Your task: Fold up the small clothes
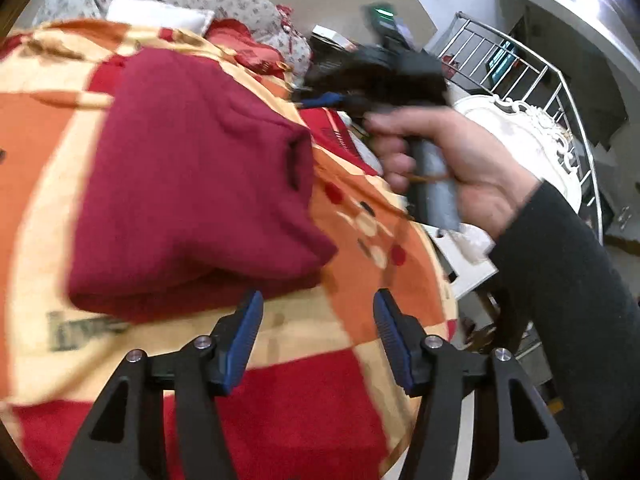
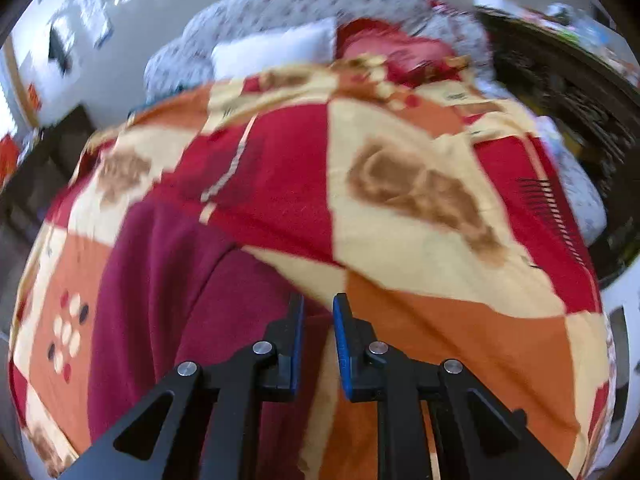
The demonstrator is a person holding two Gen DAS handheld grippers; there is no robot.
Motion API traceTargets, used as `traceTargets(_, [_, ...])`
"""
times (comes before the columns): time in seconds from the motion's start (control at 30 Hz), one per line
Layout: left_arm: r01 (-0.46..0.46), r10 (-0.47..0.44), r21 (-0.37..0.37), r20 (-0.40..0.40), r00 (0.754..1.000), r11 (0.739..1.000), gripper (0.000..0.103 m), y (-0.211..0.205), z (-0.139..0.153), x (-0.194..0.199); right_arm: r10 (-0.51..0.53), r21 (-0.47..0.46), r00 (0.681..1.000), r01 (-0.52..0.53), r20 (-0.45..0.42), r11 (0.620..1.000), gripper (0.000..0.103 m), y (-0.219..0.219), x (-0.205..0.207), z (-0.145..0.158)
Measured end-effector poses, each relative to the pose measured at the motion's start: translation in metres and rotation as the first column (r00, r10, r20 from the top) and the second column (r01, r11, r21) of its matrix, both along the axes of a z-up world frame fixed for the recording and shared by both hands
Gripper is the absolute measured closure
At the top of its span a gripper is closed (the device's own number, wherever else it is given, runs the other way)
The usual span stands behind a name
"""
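Patchwork blanket (image 1: 352,216) covers the bed, where the maroon garment (image 1: 188,184) lies folded into a thick bundle, seemingly near finished, while the left gripper (image 1: 318,312) gapes empty beside it and the right gripper (image 2: 318,312), slightly parted, grips nothing.

A big blanket (image 1: 312,400) with red, orange and cream squares lay spread out under both claws. Far ahead of the claws, at its far end, sat a white pillow (image 2: 276,50) and a red cushion (image 2: 400,54). Behind those rose a grey sofa back with little flowers (image 2: 320,0). Off to the right of the left claw stood a white carved piece of furniture (image 1: 528,136), and past it a metal railing (image 1: 516,64).
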State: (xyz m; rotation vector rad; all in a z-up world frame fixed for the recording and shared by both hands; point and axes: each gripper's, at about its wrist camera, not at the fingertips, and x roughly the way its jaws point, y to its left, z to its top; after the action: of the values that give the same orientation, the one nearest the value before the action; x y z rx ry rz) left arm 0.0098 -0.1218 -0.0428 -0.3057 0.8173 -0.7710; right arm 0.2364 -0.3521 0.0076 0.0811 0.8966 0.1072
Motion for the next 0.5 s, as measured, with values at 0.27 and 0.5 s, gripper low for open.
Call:
traceTargets(0.27, [-0.137, 0.137, 0.057, -0.009, 0.99, 0.989, 0.054, 0.073, 0.004, 0.051, 0.444, -0.048, 0.874, -0.444, 0.199, 0.895, 0.086, 0.066, -0.11, 0.041])
traceTargets(0.5, [-0.169, 0.169, 0.093, 0.0, 0.986, 0.981, 0.055, 0.071, -0.022, 0.053, 0.557, -0.242, 0.83, -0.532, 0.044, 0.812, 0.086, 0.123, -0.126, -0.018])
